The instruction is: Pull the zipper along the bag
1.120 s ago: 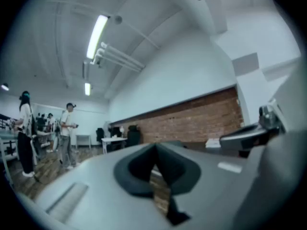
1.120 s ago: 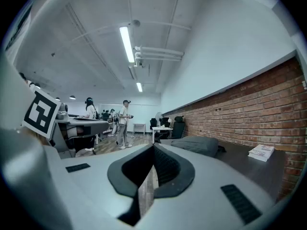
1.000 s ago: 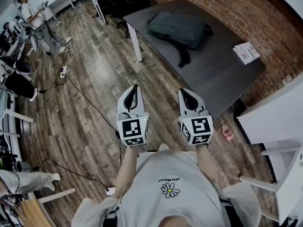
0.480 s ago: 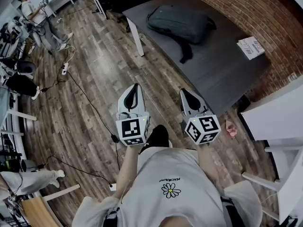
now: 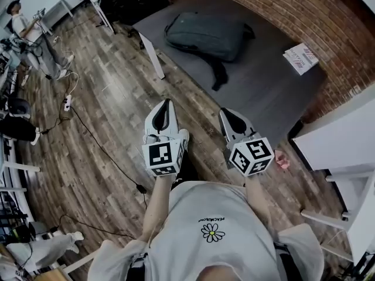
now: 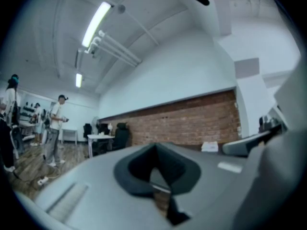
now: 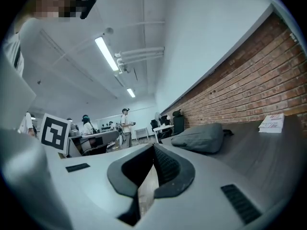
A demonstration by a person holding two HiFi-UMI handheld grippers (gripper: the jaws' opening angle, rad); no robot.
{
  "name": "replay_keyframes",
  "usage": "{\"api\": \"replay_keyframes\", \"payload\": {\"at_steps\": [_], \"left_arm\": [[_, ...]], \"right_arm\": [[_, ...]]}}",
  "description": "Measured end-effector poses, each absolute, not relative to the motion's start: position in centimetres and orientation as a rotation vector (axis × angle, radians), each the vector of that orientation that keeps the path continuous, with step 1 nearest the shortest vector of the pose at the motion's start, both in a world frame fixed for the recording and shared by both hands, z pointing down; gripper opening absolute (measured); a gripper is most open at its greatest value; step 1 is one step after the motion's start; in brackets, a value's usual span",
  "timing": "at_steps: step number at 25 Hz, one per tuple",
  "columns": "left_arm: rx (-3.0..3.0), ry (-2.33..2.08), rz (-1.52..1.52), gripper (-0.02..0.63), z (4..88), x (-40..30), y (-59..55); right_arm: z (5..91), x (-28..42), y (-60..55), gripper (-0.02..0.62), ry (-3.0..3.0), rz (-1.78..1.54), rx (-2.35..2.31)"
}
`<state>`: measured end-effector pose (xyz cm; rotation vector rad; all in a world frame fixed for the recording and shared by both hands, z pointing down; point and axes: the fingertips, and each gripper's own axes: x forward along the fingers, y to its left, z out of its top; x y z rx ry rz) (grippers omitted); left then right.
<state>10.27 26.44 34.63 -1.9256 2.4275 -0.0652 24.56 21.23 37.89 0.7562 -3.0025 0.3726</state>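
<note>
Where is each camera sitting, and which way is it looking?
Head view: on the person's head, looking steeply down at the table, backpack and book; shows shirt, left gripper, right gripper.
Left gripper view: on the left gripper, looking level past its shut jaws at the brick wall.
Right gripper view: on the right gripper, looking level past its shut jaws at the backpack.
Shared: head and right gripper views both show backpack and book.

dark grey bag (image 5: 208,35), grey table (image 5: 266,86), red brick wall (image 5: 293,7)
</note>
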Motion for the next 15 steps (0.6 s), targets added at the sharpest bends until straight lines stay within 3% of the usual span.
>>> {"api": "replay_keyframes", "payload": {"at_steps": [15], "left_arm": [[-2.164, 2.204, -0.094, -0.002, 32.7, 0.4, 8.2]], "right_arm": [[35.5, 15.1, 4.3, 0.002, -2.845, 0.235, 1.091]]}}
